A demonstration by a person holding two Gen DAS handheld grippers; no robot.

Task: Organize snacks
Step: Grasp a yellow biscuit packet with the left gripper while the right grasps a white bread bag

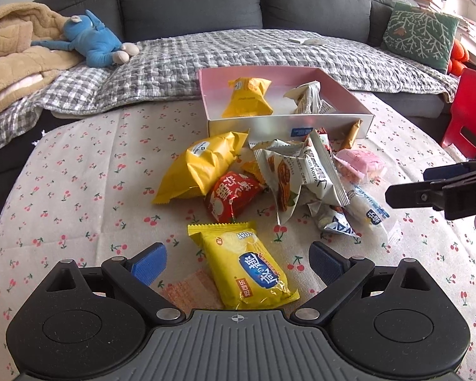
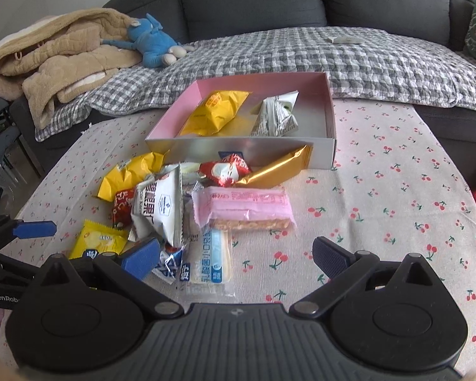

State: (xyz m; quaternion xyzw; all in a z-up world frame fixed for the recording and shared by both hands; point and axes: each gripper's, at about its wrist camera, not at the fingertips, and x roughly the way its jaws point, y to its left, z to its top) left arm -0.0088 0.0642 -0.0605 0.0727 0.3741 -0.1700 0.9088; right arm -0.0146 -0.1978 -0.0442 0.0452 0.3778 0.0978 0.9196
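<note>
You have two snacks put away so far: a puffy yellow foil packet (image 2: 214,112) and a white printed pouch (image 2: 277,116) lie inside the shallow pink-lined cardboard box (image 2: 330,117) at the far side of the cherry-print tablecloth (image 2: 396,190). Everything else is left to do, by the look of it. The loose heap sits just in front of the box: a second yellow packet (image 1: 203,165), a red wrapper (image 1: 231,197), white nut pouches (image 1: 301,174), a gold bar (image 2: 279,166) touching the box's front wall, a pink wafer pack (image 2: 244,206), and a clear long pack with blue print (image 2: 211,263). Your left gripper (image 1: 238,260) is spread wide and holds nothing, with a flat yellow biscuit packet (image 1: 247,270) lying between its fingers on the cloth; that looks like your next pick. Your right gripper (image 2: 234,254) is likewise open and empty, hovering over the clear pack.
</note>
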